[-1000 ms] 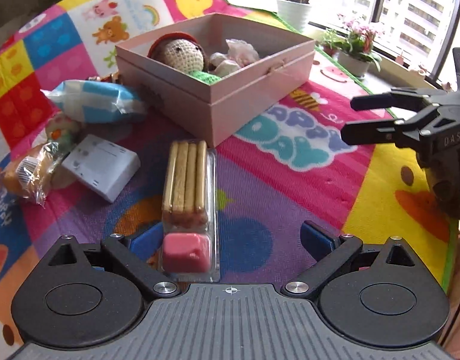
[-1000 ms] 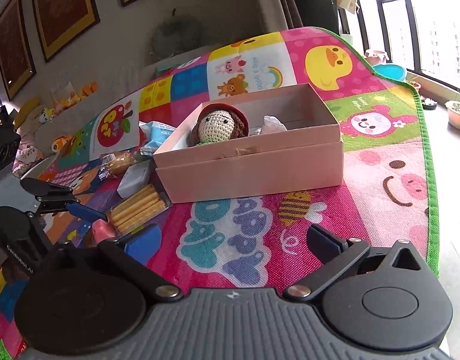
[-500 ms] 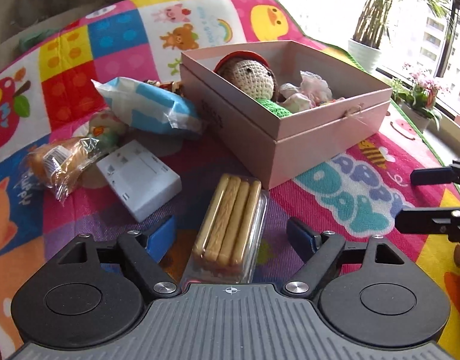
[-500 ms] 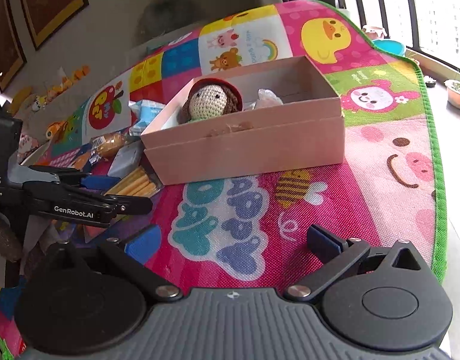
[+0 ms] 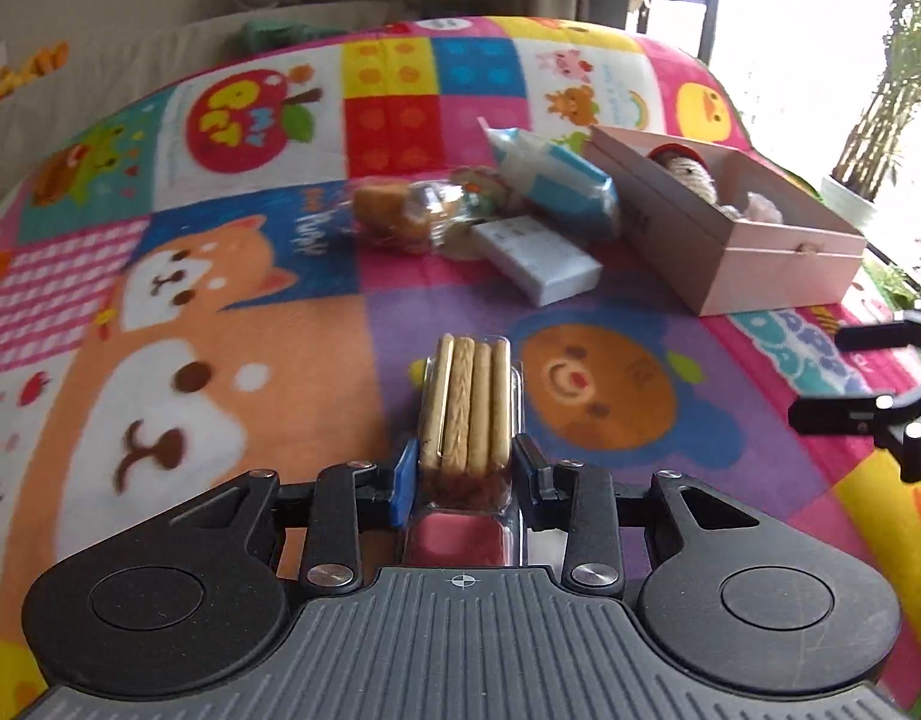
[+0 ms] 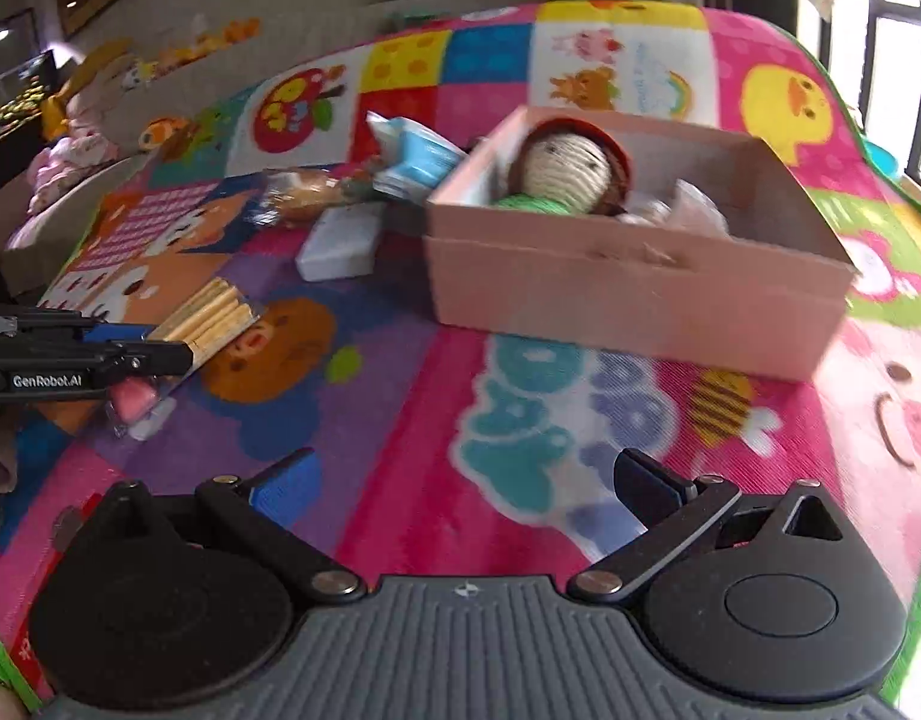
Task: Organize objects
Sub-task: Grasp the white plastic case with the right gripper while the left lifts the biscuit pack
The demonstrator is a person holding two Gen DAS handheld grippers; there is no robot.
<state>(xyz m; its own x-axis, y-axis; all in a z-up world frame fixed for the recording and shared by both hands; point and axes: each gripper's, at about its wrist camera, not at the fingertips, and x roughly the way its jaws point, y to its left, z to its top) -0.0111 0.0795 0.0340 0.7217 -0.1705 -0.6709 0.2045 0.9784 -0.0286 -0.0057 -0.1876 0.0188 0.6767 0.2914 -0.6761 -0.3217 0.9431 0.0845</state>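
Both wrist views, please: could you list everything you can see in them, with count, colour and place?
Biscuit pack: 1, tan biscuits and a pink block in clear plastic, held between the left jaws.
Box: 1, pink, open, on the mat's window side.
Doll: 1, beige head, red hat, green body, inside the box.
White box: 1, flat on the mat beside the pink box.
Blue packet: 1, blue and white, leaning at the pink box.
Bread bag: 1, brown in clear wrap, beside the white box.
Mat: 1, multicoloured cartoon print, under everything.
Left gripper: black, blue pads, shut on the pack.
Right gripper: black, jaws wide open, holding nothing.
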